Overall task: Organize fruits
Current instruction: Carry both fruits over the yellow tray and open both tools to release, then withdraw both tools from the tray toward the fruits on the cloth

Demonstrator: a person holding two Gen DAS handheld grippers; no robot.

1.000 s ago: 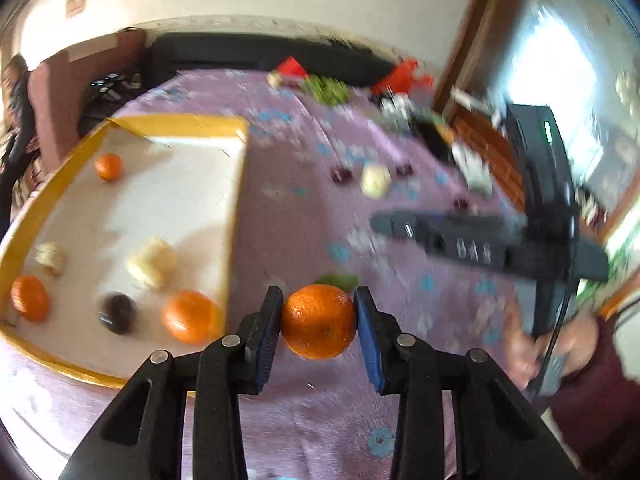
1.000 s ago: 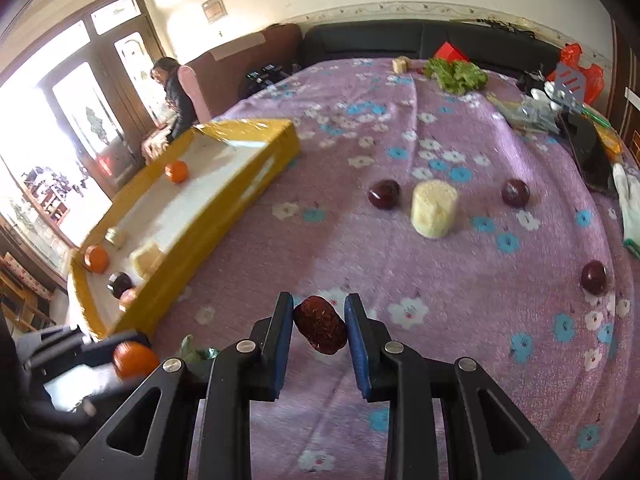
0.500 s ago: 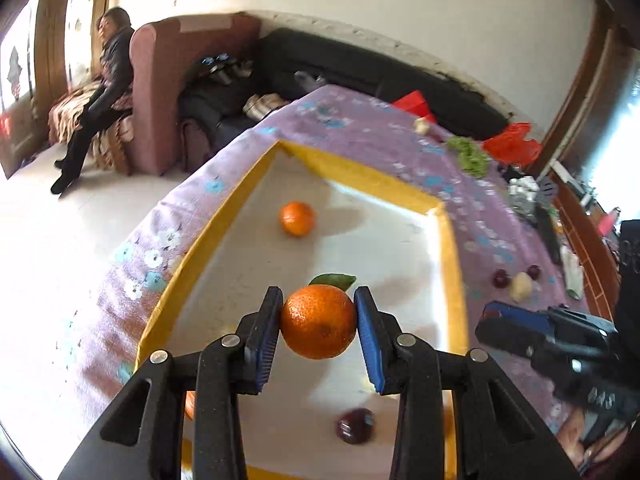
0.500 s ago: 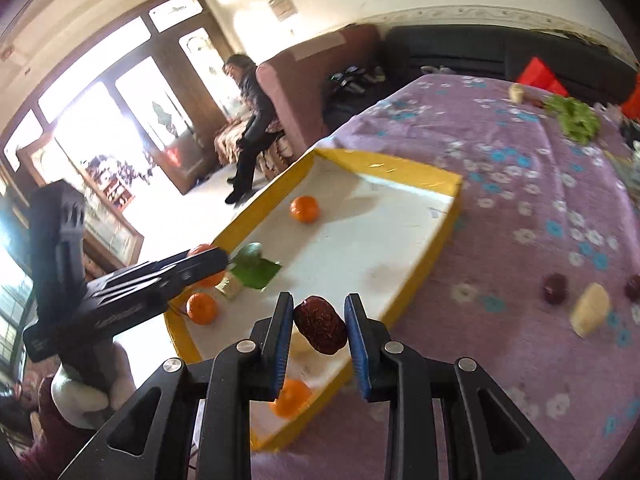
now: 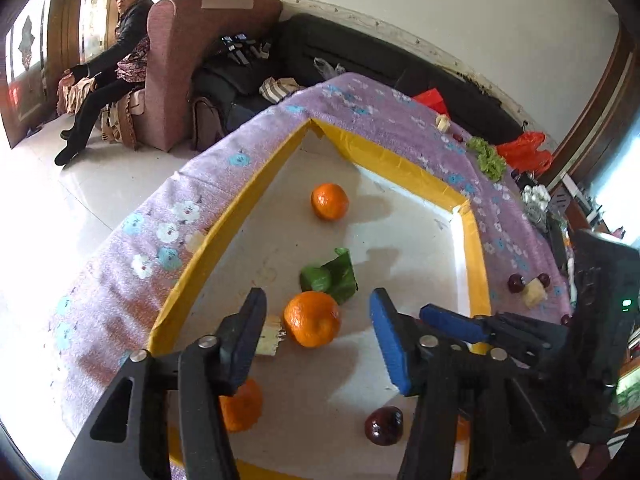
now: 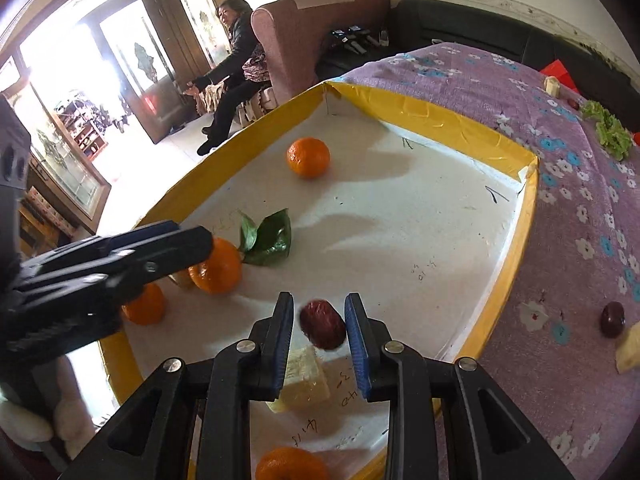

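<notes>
A white tray with a yellow rim (image 5: 400, 160) (image 6: 440, 116) lies on the purple flowered cloth. My left gripper (image 5: 317, 300) hangs over the tray with its jaws opening. An orange with green leaves (image 5: 312, 318) (image 6: 218, 266) sits on the tray floor between the pads, and neither pad touches it. My right gripper (image 6: 319, 308) is shut on a dark red date (image 6: 322, 330) held just above the tray's near part. In the right wrist view the left gripper (image 6: 192, 246) reaches in from the left.
More fruit lies in the tray: a far orange (image 5: 329, 201) (image 6: 308, 157), near oranges (image 5: 240, 404) (image 6: 146, 306), a dark plum (image 5: 384, 426) and pale chunks (image 5: 270, 336) (image 6: 300, 380). On the cloth to the right are dark fruits (image 6: 612, 318) and lettuce (image 6: 610, 130). A person sits far left.
Both grippers came from the cloth to over the tray. The left jaws have parted and the orange has dropped out of them onto the tray floor. The right still grips the date.
</notes>
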